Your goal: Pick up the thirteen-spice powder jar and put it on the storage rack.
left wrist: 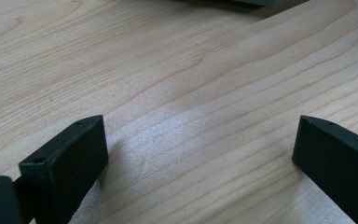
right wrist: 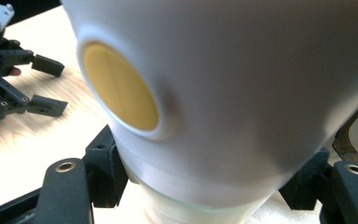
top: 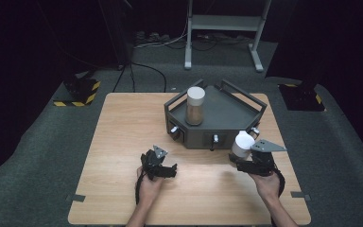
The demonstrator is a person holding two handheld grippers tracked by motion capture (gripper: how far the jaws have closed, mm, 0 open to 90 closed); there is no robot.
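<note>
A white rounded container (top: 242, 143) with a yellow disc (right wrist: 120, 86) on its side is clamped in my right gripper (top: 240, 157), just off the front right corner of the dark grey tray (top: 227, 116). In the right gripper view the container (right wrist: 242, 93) looms close, and the jaws of my right gripper (right wrist: 205, 186) press on its lower part from both sides. My left gripper (top: 172, 170) rests low over the wooden table (top: 123, 132) at front centre, open, with bare wood between the jaws of my left gripper (left wrist: 199, 126). It also appears in the right gripper view as my left gripper (right wrist: 60, 87).
A tall jar (top: 195, 105) with a white lid and brown contents stands upright in the tray's left part. Small knobs (top: 215, 138) line the tray's front wall. Beyond the table are a metal desk frame (top: 222, 23), cables and a striped floor base (top: 78, 92).
</note>
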